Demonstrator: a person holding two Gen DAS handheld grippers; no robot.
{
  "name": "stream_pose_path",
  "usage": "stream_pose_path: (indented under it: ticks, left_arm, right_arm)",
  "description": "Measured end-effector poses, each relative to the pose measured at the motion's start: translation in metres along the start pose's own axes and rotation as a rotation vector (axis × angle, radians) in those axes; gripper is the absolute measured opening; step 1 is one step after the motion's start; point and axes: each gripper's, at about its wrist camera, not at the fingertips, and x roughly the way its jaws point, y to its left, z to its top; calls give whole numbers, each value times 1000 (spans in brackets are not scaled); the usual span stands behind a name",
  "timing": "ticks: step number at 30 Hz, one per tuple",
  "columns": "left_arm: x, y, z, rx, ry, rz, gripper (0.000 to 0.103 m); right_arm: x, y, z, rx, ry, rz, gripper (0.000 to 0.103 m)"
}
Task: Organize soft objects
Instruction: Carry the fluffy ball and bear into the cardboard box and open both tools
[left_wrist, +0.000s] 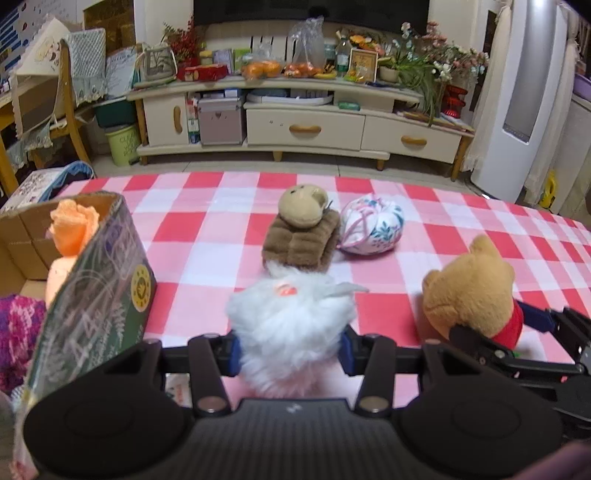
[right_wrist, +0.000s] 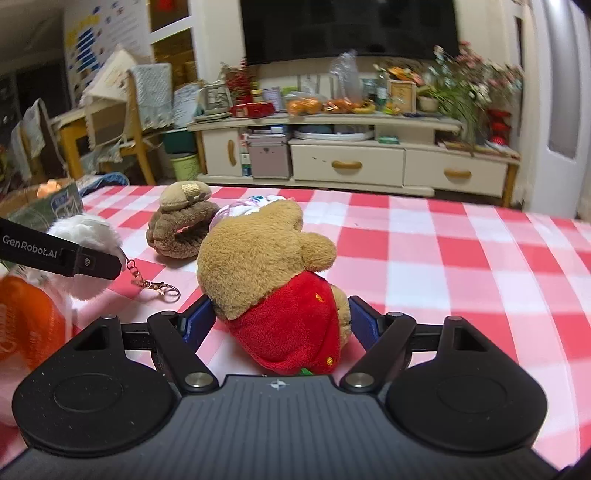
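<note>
Box (left_wrist: 96, 280) left edge | white plush (left_wrist: 291, 325) gripped | checked cloth (right_wrist: 461, 266) right bare

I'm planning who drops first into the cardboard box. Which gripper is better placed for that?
Probably the left. The left gripper is clamped on the white fluffy toy, right beside the cardboard box. The right gripper brackets the bear in the red shirt, farther from the box.

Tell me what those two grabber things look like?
Both grippers, left gripper and right gripper, are matte black plastic with two round discs at the back, a ribbed middle plate, silver bolts on angled link bars, and blue pads inside the jaws. White "GenRobot.AI" lettering runs along the left one's side.
</note>
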Motion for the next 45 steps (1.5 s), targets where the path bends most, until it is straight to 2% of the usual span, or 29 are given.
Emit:
stream_pose_path:
  ticks: [8, 24, 37, 45]
  left_arm:
    - [-20, 1, -2, 24, -48, -21, 47]
    - [-63, 16, -1, 57, -159, -49, 47]
    - [-94, 45, 6, 33, -255, -49, 47]
    - [-113, 75, 13, -19, -310, -35, 47]
  right_arm:
    - [-25, 3, -11, 78, 29, -27, 97]
    - [-58, 19, -22, 128, 57, -34, 97]
    - [-56, 34, -4, 136, 34, -13, 97]
    - [-45, 63, 21, 94, 8, 53, 97]
